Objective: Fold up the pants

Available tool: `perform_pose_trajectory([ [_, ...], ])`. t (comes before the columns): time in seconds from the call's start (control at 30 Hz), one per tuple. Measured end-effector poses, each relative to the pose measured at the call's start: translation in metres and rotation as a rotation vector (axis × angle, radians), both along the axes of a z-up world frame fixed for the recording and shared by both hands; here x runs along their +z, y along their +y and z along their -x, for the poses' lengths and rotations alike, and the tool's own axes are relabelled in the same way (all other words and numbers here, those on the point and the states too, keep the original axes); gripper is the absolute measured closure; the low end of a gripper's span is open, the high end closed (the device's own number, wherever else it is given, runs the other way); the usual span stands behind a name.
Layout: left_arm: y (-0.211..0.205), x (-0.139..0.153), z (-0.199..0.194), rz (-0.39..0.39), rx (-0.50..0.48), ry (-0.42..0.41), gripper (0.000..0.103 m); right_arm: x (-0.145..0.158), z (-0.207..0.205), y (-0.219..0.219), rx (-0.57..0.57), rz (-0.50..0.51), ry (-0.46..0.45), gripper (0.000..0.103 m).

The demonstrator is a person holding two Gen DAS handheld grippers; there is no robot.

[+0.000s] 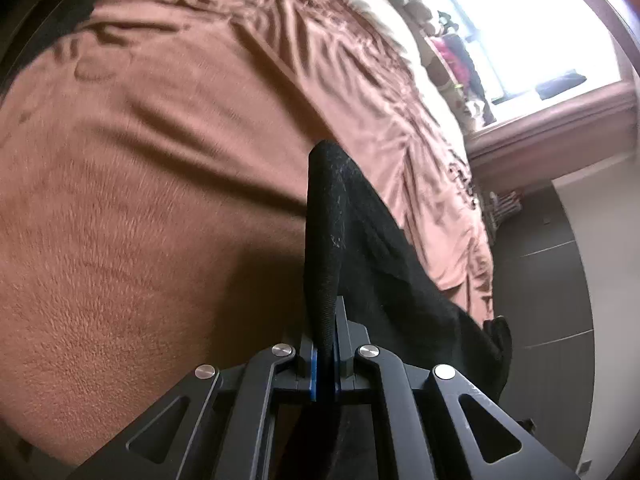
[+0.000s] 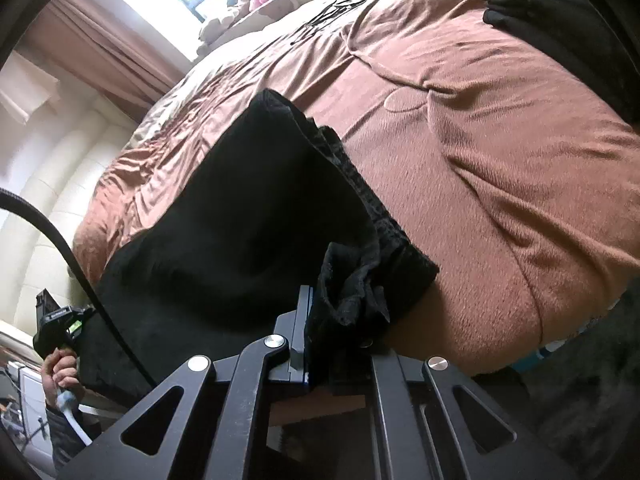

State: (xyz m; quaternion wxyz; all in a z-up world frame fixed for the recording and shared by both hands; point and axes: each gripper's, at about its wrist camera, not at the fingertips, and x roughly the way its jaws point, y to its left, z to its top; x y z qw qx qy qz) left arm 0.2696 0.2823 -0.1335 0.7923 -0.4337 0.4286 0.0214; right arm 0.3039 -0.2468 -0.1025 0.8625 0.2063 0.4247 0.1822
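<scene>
Risk: the right gripper (image 2: 320, 320) holds only a bunched wad of hem — it looks ready to slip, and the fold would skew.
Snag: the hanging cloth may drag on the fuzzy brown blanket (image 1: 140, 200) and crease.
Left gripper (image 1: 325, 340): clamped tight on a narrow black edge.
Right gripper: closed on crumpled fabric.
Pants (image 2: 240, 208): black, soft knit, dusted with lint — lifted between both grippers over the bed's near side.
Far corner: another dark garment (image 2: 560, 20).
</scene>
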Motion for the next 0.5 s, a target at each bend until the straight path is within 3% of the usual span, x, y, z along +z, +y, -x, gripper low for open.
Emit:
perform_pose_trajectory([
  [0.2,-0.001,-0.02,0.01,-0.038,0.018,0.082,0.087,-0.002,0.008,-0.012,0.035,-0.007,0.009,0.101],
  [0.4,0.003,-0.014,0.025,-0.107,0.033,0.12,0.086,0.007,0.021,-0.023,0.101,-0.031,0.007,0.096],
  [0.5,0.004,-0.006,0.03,-0.134,0.053,0.122,0.08,0.014,0.025,-0.03,0.124,-0.035,-0.023,0.091],
])
